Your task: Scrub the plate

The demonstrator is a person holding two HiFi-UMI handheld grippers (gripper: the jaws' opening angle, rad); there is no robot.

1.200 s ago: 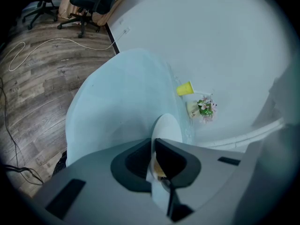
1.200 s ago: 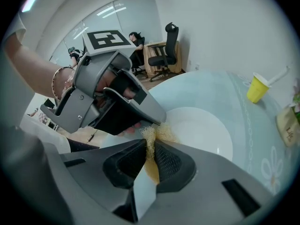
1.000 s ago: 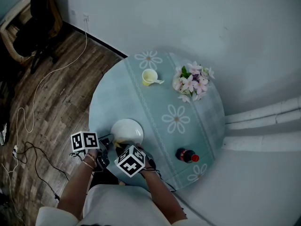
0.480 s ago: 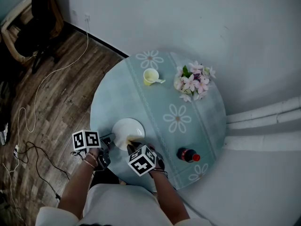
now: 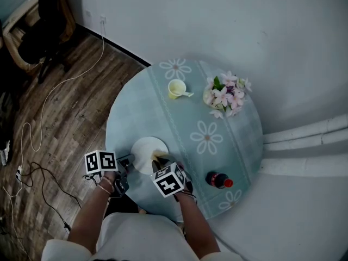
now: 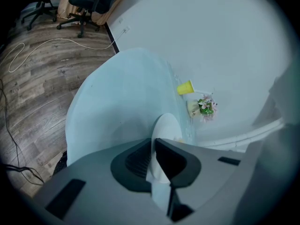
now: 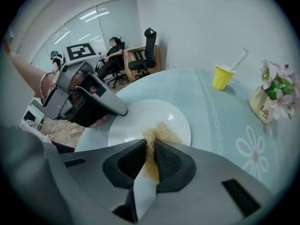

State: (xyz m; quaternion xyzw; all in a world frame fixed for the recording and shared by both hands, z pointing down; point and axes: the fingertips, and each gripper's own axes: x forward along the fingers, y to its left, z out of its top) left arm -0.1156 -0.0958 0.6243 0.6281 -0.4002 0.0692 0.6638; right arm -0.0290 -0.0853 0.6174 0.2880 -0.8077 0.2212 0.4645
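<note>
A white plate (image 5: 145,152) lies near the front edge of the round table (image 5: 217,118). My left gripper (image 5: 129,161) is shut on the plate's (image 6: 165,130) left rim, which runs between its pads. My right gripper (image 5: 159,161) is shut on a yellowish-brown scrub pad (image 7: 161,134) that rests on the plate's (image 7: 136,123) right part. In the right gripper view the left gripper (image 7: 119,110) shows at the plate's far left rim. In the head view the right gripper's marker cube covers its jaws.
A yellow cup (image 5: 175,88) with a stick in it stands at the table's far side. A flower pot (image 5: 224,98) is at the back right, and a cola bottle (image 5: 217,180) lies at the front right. Cables (image 5: 38,140) run across the wooden floor at the left.
My right gripper with the scrub pad has slid to the right across the plate and rolled a little. The left gripper and the plate have kept still.
</note>
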